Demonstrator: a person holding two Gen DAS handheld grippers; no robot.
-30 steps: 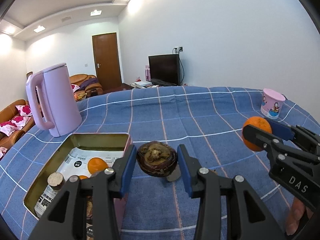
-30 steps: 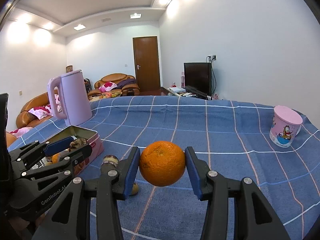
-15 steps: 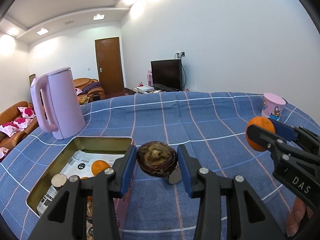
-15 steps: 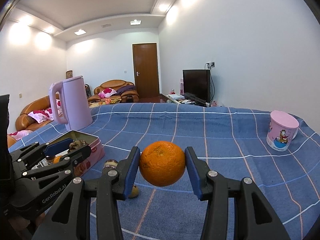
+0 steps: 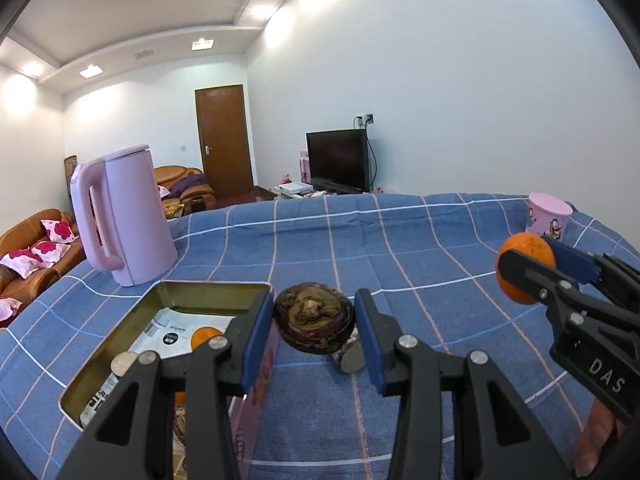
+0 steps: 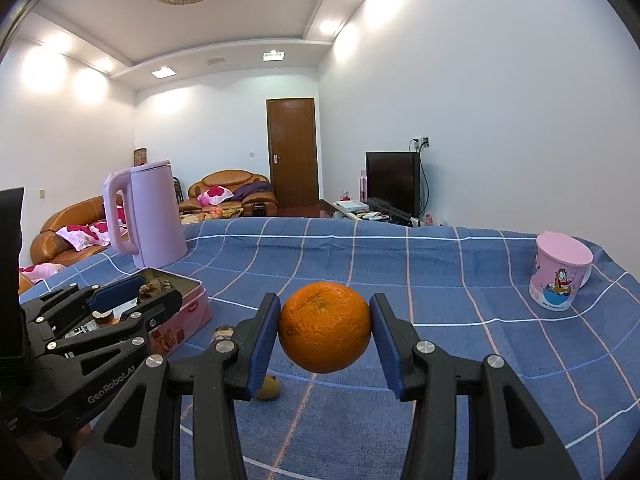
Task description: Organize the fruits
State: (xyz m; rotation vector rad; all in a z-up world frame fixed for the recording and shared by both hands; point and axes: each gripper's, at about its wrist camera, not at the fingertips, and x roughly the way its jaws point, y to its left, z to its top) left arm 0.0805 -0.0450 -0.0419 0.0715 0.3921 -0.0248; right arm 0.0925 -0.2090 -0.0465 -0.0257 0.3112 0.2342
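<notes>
The left hand-held gripper (image 5: 314, 330) clamps a wrinkled, dark brown fruit (image 5: 314, 323); the right hand-held gripper (image 6: 324, 334) clamps a round, dimpled orange (image 6: 325, 327).

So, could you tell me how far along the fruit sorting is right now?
Partly done: a small orange already lies in the tin. In hand: the left gripper grips a dark brown fruit, the right gripper an orange. Neither is in the tin yet, and a small yellow fruit is on the cloth.
</notes>
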